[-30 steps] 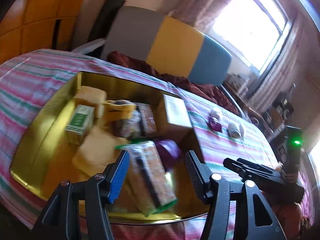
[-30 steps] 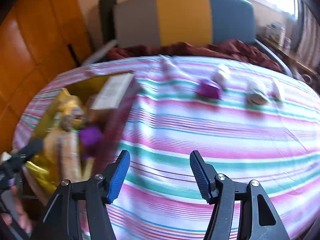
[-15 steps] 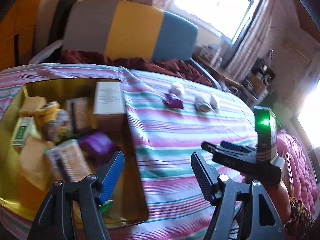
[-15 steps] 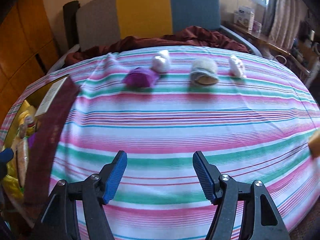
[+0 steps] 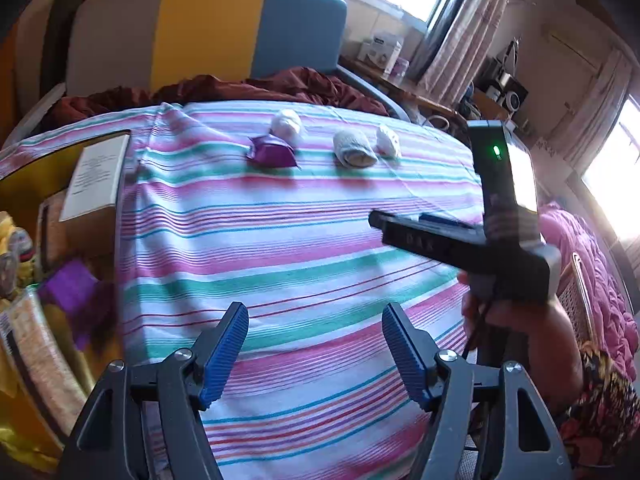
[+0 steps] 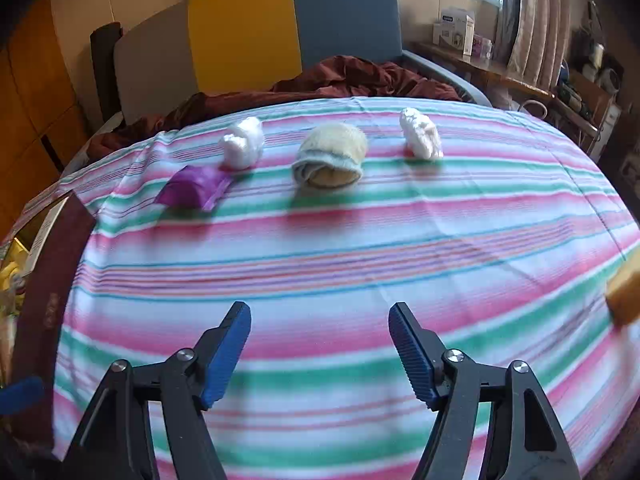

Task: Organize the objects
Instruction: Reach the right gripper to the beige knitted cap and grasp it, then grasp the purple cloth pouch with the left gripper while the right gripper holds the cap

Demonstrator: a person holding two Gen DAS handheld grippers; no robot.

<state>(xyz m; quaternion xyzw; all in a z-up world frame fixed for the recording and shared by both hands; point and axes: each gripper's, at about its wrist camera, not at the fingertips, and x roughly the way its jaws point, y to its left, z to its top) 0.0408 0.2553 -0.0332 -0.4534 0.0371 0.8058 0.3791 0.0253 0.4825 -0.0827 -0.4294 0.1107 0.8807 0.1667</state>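
Over the striped cloth (image 5: 288,240), the left gripper (image 5: 314,344) hangs empty, jaws wide, beside the gold box (image 5: 24,184). From the right view, the right gripper (image 6: 320,346), jaws just widening with nothing between, faces the purple packet (image 6: 192,190) and rolled socks (image 6: 330,156), likely the next pickups.

Laid across the far part of the striped cloth (image 6: 360,248), a row of four: pouch (image 6: 194,191) leftmost, small bundle (image 6: 242,147) just behind it and touching, rolled sock (image 6: 330,156) in the middle, second bundle (image 6: 420,138) to the right. At the cloth's left edge, an open tin (image 5: 24,176) holding a box (image 5: 96,172) and packets (image 5: 36,344). Behind the table, a chair (image 6: 256,28) with a blanket (image 6: 352,78) on its seat.
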